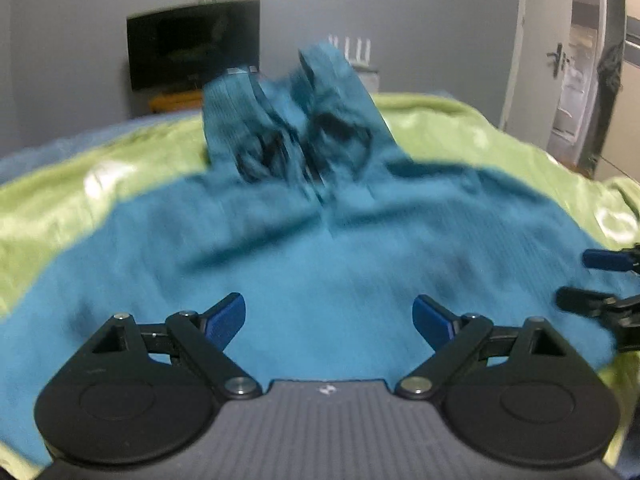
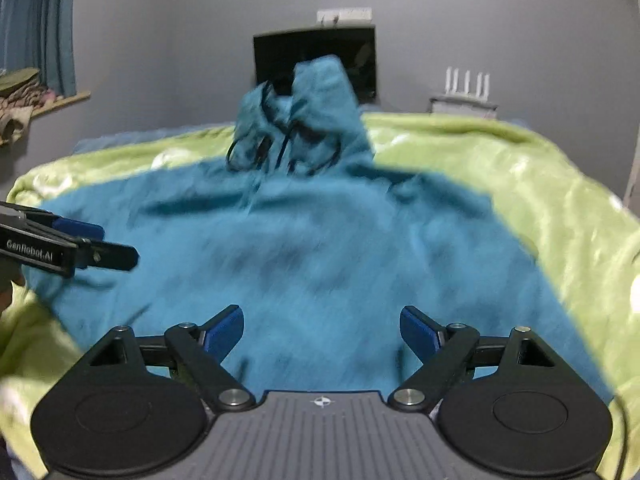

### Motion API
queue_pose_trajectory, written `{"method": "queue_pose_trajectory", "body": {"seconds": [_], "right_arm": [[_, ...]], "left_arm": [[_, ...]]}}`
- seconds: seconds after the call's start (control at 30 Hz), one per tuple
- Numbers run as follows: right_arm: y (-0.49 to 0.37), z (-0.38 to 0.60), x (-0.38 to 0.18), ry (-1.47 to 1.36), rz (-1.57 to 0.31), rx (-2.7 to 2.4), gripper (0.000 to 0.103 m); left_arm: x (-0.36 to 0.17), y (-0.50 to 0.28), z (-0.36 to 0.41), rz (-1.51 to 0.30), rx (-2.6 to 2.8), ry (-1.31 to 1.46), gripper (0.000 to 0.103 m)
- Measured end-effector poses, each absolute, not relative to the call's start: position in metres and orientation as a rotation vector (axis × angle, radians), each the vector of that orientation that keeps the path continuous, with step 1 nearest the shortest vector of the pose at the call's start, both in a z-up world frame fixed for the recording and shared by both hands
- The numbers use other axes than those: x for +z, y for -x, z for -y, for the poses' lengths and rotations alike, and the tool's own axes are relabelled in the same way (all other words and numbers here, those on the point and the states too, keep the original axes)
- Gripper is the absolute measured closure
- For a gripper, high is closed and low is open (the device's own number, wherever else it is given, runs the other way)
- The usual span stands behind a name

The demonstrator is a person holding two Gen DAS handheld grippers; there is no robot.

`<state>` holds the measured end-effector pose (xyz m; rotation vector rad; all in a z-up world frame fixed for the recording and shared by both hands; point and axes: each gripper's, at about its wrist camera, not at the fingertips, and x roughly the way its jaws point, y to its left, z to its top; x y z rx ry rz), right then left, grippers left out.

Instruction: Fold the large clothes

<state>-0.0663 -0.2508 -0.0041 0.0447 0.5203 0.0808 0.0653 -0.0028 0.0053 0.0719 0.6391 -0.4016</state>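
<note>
A large teal hoodie (image 1: 320, 260) lies spread flat on the bed, its hood (image 1: 320, 92) with black drawstrings bunched up at the far end. My left gripper (image 1: 328, 316) hovers open over the near part of the hoodie, nothing between its blue pads. In the left wrist view my right gripper (image 1: 572, 278) pokes in at the right edge, over the hoodie's side. From the right wrist, the hoodie (image 2: 320, 248) fills the middle. My right gripper (image 2: 322, 328) stands open above it, empty. The left gripper (image 2: 118, 245) shows at the left edge. Both views are motion-blurred.
A lime-green blanket (image 1: 60, 208) covers the bed under the hoodie. Beyond the bed a dark TV (image 1: 192, 48) hangs on the grey wall and a white router (image 2: 466, 80) stands beside it. A door (image 1: 568, 80) is at the right, a cluttered windowsill (image 2: 24, 96) at the left.
</note>
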Motion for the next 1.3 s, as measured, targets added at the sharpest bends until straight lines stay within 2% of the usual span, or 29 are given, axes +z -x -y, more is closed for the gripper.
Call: {"method": "queue_pose_trajectory", "body": {"seconds": [0.2,0.47,0.57,0.63,0.73,0.87,1.03,1.1,1.13,1.17,1.27,1.3], "right_arm": [[0.024,0.270,0.056,-0.008,-0.432,0.067,0.016],[-0.100,0.274,0.103,-0.026,-0.370,0.116,0.019],[-0.153,0.266,0.101,-0.029,-0.370,0.107,0.021],[-0.188,0.260,0.095,0.010,-0.381,0.085,0.026],[-0.236,0.253,0.081,0.017,-0.400,0.069,0.026],[-0.291,0.257,0.061,-0.118,-0.428,0.068,0.019],[-0.340,0.263,0.046,-0.136,-0.444,0.038,0.009],[-0.354,0.272,0.040,-0.231,-0.476,0.095,0.009],[-0.359,0.275,0.037,-0.275,-0.503,0.141,0.017],[-0.361,0.276,0.034,-0.287,-0.516,0.174,0.043],[-0.349,0.266,0.033,-0.202,-0.472,0.196,0.097],[-0.340,0.263,0.035,-0.192,-0.445,0.212,0.097]], "left_arm": [[0.011,-0.118,-0.012,-0.613,-0.310,-0.079,0.011],[-0.034,-0.163,-0.071,-0.675,-0.113,-0.148,0.011],[-0.049,-0.170,-0.108,-0.742,-0.027,-0.005,0.011],[-0.047,-0.174,-0.125,-0.754,-0.019,0.090,0.011],[-0.045,-0.178,-0.126,-0.755,-0.027,0.084,0.011],[-0.046,-0.178,-0.122,-0.747,-0.056,0.079,0.011],[-0.048,-0.181,-0.131,-0.752,-0.099,0.174,0.011],[-0.050,-0.185,-0.136,-0.760,-0.100,0.211,0.011],[-0.052,-0.186,-0.137,-0.761,-0.100,0.220,0.011],[-0.054,-0.187,-0.137,-0.764,-0.098,0.226,0.011],[-0.060,-0.190,-0.133,-0.779,-0.095,0.206,0.011],[-0.060,-0.190,-0.131,-0.778,-0.092,0.187,0.011]]}}
